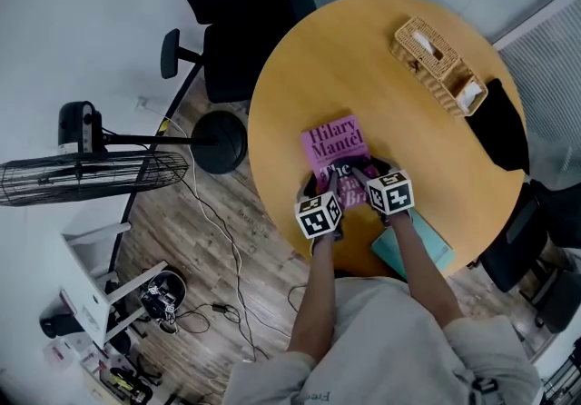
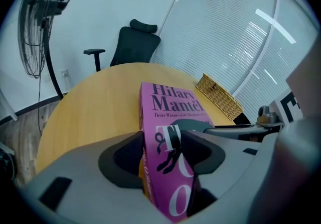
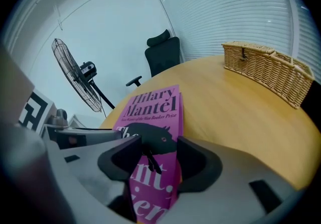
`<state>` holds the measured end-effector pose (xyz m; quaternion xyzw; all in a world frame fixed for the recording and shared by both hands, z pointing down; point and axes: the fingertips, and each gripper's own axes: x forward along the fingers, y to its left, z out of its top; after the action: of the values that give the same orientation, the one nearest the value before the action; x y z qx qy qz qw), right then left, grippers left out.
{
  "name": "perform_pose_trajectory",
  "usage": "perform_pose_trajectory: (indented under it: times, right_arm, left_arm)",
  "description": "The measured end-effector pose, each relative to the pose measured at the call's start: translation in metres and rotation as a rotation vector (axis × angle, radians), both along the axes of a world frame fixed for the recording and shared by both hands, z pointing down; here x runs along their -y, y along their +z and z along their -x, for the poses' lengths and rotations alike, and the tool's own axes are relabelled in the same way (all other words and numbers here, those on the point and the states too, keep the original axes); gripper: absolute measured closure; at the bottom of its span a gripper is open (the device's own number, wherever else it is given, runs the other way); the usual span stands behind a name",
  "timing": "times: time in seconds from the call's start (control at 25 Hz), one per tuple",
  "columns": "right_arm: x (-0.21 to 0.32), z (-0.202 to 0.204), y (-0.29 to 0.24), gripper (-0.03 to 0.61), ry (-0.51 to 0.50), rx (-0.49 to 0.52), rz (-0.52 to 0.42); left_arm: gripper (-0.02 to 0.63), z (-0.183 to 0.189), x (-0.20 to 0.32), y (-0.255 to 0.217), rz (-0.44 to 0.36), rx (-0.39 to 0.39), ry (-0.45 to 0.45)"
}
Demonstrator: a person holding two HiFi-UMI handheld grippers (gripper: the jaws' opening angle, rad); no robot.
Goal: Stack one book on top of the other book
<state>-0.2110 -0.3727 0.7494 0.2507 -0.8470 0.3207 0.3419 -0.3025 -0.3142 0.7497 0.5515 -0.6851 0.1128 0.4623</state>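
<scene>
The round wooden table [image 1: 300, 76] spreads out ahead of both grippers. The pink Hilary Mantel book [image 1: 334, 142] reaches forward from the left gripper [image 1: 324, 185] and the right gripper [image 1: 368, 173]. Each has its jaws fairly wide, pads pressed on the book's near edge. A wicker basket [image 1: 436, 63] sits well ahead, to the right. A teal book [image 1: 427, 247] lies just behind the right gripper, under the forearm.

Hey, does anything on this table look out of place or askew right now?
Nothing spilled or damaged. The pink book is clamped at its near end by the left gripper and right gripper. Only the teal book stands out: it sits skewed at the near rim of the table, partly under a forearm; overhang unclear.
</scene>
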Motion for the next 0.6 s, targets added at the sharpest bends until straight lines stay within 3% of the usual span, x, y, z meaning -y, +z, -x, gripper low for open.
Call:
perform_pose_trajectory:
  times: [0.6]
  right_arm:
    - [-0.033, -0.01, -0.045, 0.351, -0.007, 0.031, -0.066]
  left_arm:
    - [0.362, -0.011, -0.036, -0.044, -0.061, 0.012, -0.024]
